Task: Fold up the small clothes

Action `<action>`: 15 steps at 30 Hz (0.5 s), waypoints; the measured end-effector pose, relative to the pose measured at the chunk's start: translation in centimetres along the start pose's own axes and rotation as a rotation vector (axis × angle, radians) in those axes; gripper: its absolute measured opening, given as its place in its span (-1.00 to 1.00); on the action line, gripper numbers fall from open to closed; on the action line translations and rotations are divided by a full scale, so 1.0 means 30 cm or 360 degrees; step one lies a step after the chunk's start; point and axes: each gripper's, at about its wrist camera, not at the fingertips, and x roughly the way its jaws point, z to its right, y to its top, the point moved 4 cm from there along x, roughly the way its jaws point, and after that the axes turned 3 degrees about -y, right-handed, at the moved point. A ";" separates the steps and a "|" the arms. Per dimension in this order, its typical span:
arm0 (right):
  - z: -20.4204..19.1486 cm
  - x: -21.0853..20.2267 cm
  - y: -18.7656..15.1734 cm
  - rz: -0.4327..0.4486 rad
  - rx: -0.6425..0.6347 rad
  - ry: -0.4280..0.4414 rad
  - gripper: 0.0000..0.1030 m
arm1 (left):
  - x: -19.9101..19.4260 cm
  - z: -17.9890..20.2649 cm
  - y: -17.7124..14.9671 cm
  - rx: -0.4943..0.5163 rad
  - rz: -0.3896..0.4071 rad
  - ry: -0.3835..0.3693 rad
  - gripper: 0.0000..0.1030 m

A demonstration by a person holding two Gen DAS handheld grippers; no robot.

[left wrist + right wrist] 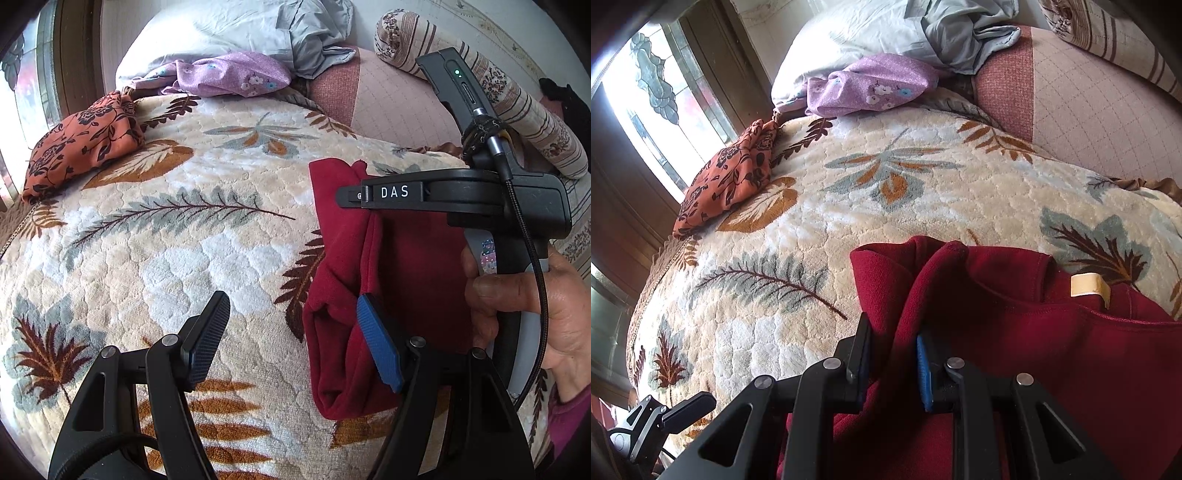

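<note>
On the leaf-patterned plush bed blanket (192, 236), right tongs (892, 363) pinch a fold of the dark red knit garment (1052, 369); left tongs (293, 341) gape open beside its edge, holding nothing.

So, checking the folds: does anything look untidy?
The red garment lies bunched, its near edge rolled rather than flat, a fold of it pinched in the right gripper. The orange cloth looks folded.

1. Left gripper (291, 339) tilts downward, jaws spread wide, nothing pinched between them.
2. Right gripper (892, 363) (gripped by a bare hand (532, 314)) has its jaws clamped on red cloth.
</note>
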 end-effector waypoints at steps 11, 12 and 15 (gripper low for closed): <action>-0.004 0.007 -0.001 -0.0010 -0.0017 -0.0013 -0.62 | -0.004 -0.004 0.002 -0.0008 -0.0004 -0.0009 0.40; -0.004 0.007 -0.001 -0.0010 -0.0015 -0.0012 -0.62 | -0.003 -0.004 0.001 -0.0007 -0.0005 -0.0010 0.40; -0.005 0.007 0.000 -0.0009 -0.0013 -0.0012 -0.62 | -0.004 0.001 0.004 -0.0020 -0.0011 -0.0071 0.40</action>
